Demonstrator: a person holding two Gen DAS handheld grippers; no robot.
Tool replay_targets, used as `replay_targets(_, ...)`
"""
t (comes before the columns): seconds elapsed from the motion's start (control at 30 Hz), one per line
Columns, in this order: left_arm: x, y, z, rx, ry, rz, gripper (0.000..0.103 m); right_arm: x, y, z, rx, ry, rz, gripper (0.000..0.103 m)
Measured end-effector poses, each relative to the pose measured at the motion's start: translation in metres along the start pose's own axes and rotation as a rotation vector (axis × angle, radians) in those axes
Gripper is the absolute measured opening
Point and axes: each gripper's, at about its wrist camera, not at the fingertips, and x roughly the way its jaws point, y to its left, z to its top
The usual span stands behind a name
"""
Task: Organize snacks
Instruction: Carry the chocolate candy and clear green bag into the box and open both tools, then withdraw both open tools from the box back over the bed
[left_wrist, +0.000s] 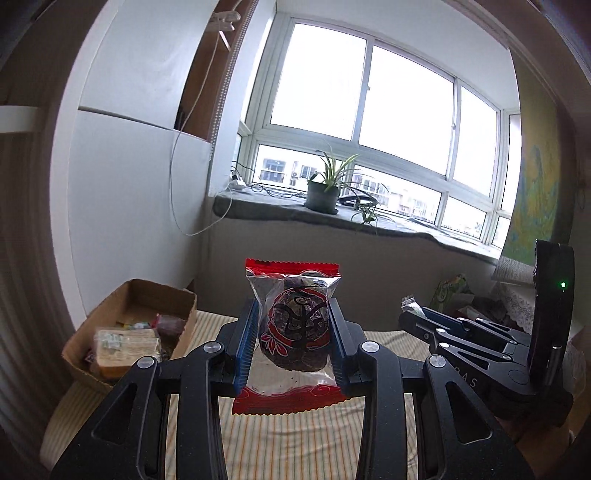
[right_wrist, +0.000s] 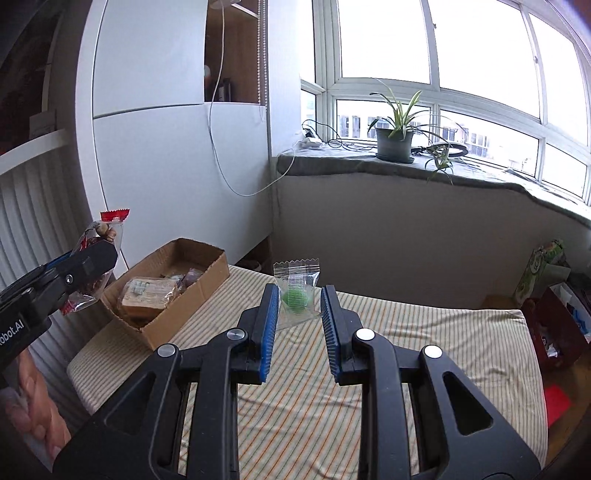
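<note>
My left gripper (left_wrist: 292, 308) is shut on a clear packet with red ends (left_wrist: 295, 325) that holds a dark round pastry, and it carries the packet upright above the striped cloth. The same packet (right_wrist: 105, 230) and the left gripper (right_wrist: 88, 264) show at the left edge of the right wrist view. My right gripper (right_wrist: 298, 295) is shut on a small clear packet with a green sweet (right_wrist: 295, 293), also off the cloth. In the left wrist view the right gripper (left_wrist: 413, 314) sits at the right. An open cardboard box (left_wrist: 162, 286) (right_wrist: 192, 310) holding several wrapped snacks stands at the left.
A striped cloth (right_wrist: 406, 350) covers the surface below. A white cabinet (right_wrist: 166, 166) stands behind the box. A potted plant (right_wrist: 395, 142) and cables lie on the grey windowsill. A green bag (right_wrist: 539, 269) and a dark red bag (right_wrist: 554, 332) stand at the right.
</note>
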Motion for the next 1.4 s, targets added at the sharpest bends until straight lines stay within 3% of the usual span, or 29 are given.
replay_targets(0.3,0.014,0.07,-0.013,-0.106,0.039,0.064,0.034,0.069,0.074,0.008,-0.094,0.097,0.09,0.025)
replay_targets(0.53,0.035,0.148,-0.027,-0.19,0.098,0.187,0.034,0.14,0.144,0.014,-0.161,0.155,0.227,0.025)
replay_targets(0.73,0.053,0.203,-0.031,-0.243,0.142,0.283,0.034,0.179,0.18,0.025,-0.198,0.166,0.3,0.025)
replay_targets(0.93,0.069,0.211,-0.019,-0.237,0.129,0.275,0.034,0.203,0.193,0.045,-0.23,0.148,0.32,0.025)
replay_targets(1.17,0.095,0.216,-0.022,-0.234,0.165,0.265,0.034,0.248,0.197,0.041,-0.224,0.192,0.342,0.026)
replay_targets(1.2,0.099,0.217,-0.024,-0.234,0.175,0.268,0.034,0.257,0.198,0.037,-0.228,0.219,0.348,0.041)
replay_targets(1.23,0.104,0.218,-0.026,-0.231,0.189,0.271,0.035,0.265,0.198,0.032,-0.23,0.241,0.332,0.056)
replay_targets(1.3,0.112,0.219,-0.032,-0.229,0.222,0.286,0.045,0.27,0.189,0.025,-0.192,0.246,0.334,0.06)
replay_targets(1.37,0.114,0.225,-0.036,-0.25,0.228,0.313,0.065,0.269,0.182,0.02,-0.177,0.243,0.323,0.061)
replay_targets(1.4,0.113,0.226,-0.037,-0.26,0.219,0.317,0.069,0.268,0.18,0.018,-0.171,0.239,0.32,0.061)
